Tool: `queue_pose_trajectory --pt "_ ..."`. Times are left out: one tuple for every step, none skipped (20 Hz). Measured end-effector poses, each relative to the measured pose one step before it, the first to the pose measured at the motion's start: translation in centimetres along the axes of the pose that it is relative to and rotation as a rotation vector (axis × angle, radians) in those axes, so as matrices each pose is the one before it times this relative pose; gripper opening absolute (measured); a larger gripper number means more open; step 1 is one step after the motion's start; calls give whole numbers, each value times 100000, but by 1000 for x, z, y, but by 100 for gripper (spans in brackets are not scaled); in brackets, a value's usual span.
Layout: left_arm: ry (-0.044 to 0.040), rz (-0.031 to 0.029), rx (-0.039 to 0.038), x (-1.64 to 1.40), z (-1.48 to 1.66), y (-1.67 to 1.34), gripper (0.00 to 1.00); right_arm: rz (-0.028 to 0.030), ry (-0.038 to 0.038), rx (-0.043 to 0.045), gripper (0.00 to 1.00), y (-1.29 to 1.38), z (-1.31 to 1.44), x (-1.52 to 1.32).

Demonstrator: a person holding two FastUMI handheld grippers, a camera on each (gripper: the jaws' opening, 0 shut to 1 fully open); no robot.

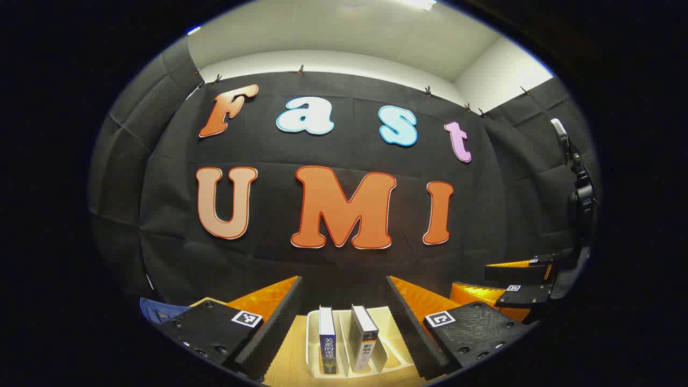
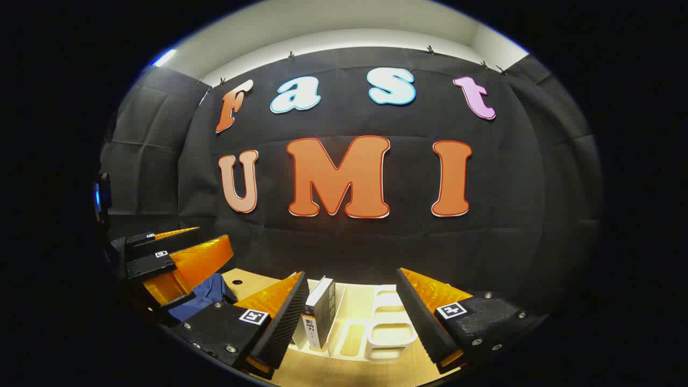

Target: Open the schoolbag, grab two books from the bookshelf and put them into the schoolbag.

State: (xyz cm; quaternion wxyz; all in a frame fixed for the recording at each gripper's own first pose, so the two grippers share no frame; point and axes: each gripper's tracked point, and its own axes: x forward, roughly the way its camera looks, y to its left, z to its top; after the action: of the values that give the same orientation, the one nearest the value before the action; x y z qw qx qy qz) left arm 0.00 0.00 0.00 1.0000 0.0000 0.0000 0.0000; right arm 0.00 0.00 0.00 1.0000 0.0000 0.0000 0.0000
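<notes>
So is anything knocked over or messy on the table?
Nothing looks spilled or broken. Two books, the blue-spined book and the grey book, stand in the white rack; the grey one leans a little. A blue bag lies crumpled at the table's left side. Both grippers, left and right, are open.

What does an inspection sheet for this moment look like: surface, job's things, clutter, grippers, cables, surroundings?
Surface: light wooden table, bare where visible.
Job's things: two books upright in a white bookshelf; blue schoolbag at the table's left, its opening state unclear.
Clutter: nothing seen.
Grippers: left hand-held gripper open, framing both books; right hand-held gripper open, facing the bookshelf, holding nothing.
Cables: nothing seen.
Surroundings: black cloth booth wall, white ceiling above.
</notes>
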Motion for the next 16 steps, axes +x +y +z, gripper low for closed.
queue_pose_trajectory --pt "534 346 -92 -72 -5 67 94 -195 387 94 97 16 -83 -58" --pt "294 426 105 73 -150 88 94 -104 477 360 97 8 -83 -42" --pt "456 498 420 -100 -49 135 93 275 368 581 97 88 -99 -109" --pt "90 412 411 30 9 102 94 28 251 677 98 -10 -91 -35" --pt "754 624 1179 -133 -14 -20 93 -138 122 340 98 14 55 19" --pt "206 373 1166 -195 -294 30 93 15 110 391 97 -63 -118 -124" --pt "-59 123 902 -78 32 -56 94 -247 64 81 97 -40 -118 -129" --pt "-432 24 589 -147 -5 -68 94 -93 297 127 97 -40 -36 -177" --pt "-320 118 703 -188 136 -41 94 102 164 91 97 88 -51 -62" --pt "-450 315 764 -42 -8 77 93 -62 299 -15 97 24 -16 -103" --pt "-398 360 357 -123 139 72 94 -58 25 34 97 17 -69 -48" --pt "-279 23 119 -191 29 29 94 -278 -189 4 97 -44 260 -5" --pt "-68 257 178 -107 52 17 93 74 -296 74 97 49 103 -51" --pt "64 89 320 60 -20 110 93 -75 -184 -110 97 139 40 -82" --pt "130 348 295 -93 -43 140 93 45 -68 -131 97 -21 11 -94" --pt "73 166 -28 -155 -139 67 94 135 99 -242 97 87 -35 -39"
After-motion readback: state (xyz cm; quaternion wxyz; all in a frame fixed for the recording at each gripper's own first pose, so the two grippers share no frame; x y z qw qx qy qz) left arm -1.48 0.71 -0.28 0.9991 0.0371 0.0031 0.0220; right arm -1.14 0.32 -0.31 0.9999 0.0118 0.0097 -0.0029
